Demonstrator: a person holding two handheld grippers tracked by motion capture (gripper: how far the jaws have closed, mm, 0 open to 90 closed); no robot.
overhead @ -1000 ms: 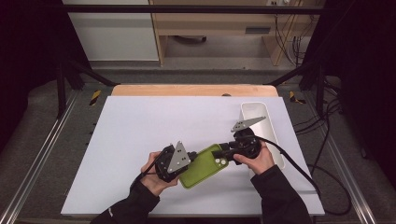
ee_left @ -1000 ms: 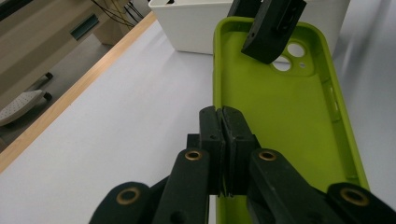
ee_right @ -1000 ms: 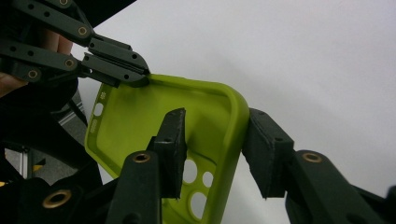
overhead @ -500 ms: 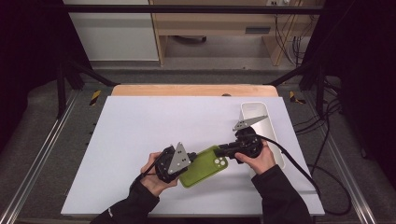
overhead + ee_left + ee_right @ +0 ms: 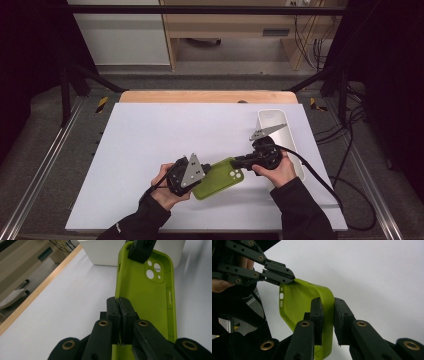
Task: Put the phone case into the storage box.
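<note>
A lime-green phone case (image 5: 218,178), plain and unpatterned, with pale round camera cut-outs, lies on a flat white table (image 5: 160,135) edged by a light wooden strip (image 5: 200,96). Both the left gripper (image 5: 119,305) and the right gripper (image 5: 327,305) are matte black with brass-coloured rivets, each topped by a grey triangular plate. A plain white tray (image 5: 292,142) sits alongside. The person's sleeves (image 5: 295,210) are black

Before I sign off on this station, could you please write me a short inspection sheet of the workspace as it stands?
Surface: white table top, wooden strip along its far edge.
Job's things: green phone case, empty, held at both ends.
Clutter: white tray at the right edge.
Grippers: left gripper shut on the case's rim; right gripper has just been closing, pinching the camera-end rim.
Cables: black cable trails off right.
Surroundings: dark floor, wooden furniture beyond.
</note>
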